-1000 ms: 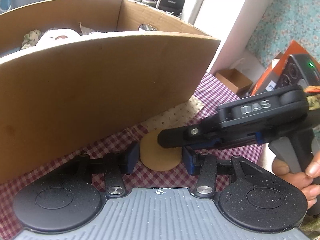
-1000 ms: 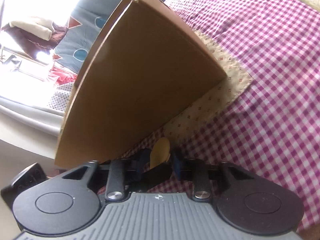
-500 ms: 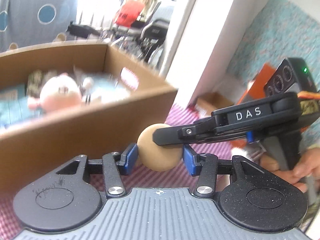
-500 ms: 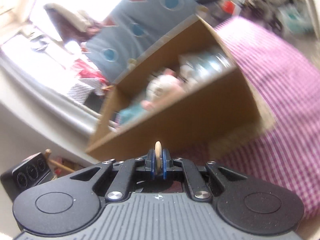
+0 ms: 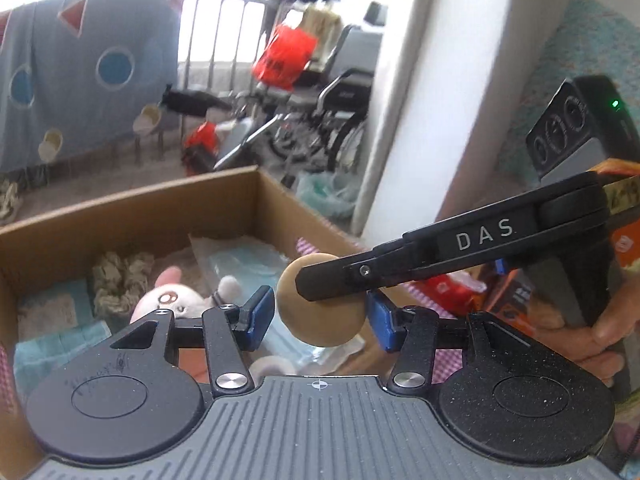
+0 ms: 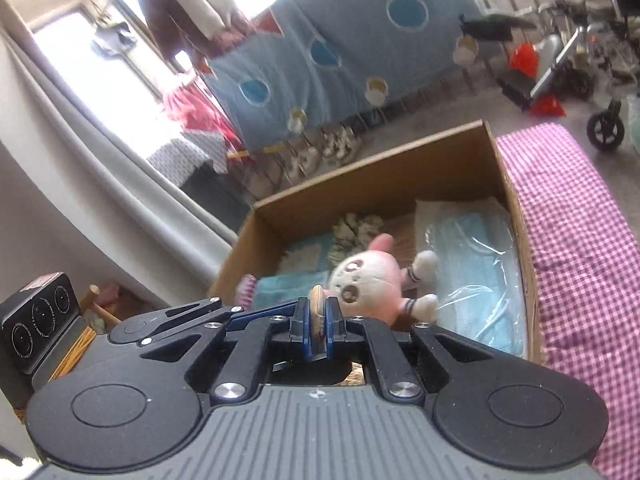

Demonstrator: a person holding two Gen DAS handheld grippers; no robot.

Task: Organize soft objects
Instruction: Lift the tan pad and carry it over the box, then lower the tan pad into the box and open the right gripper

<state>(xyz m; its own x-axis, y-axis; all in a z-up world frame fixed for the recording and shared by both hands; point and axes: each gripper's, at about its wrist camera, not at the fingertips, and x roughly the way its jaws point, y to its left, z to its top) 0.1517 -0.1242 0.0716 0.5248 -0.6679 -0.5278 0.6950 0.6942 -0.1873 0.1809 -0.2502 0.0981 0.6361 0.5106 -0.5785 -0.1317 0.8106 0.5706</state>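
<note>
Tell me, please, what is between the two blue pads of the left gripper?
In the left wrist view, the tan round pad hangs between them, touching neither; the right gripper pinches it from the side.

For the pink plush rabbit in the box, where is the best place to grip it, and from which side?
Probably its round head, from above through the cardboard box's open top. The plush rabbit lies among other soft things, walls all around, and the head is its bulkiest exposed part.
</note>
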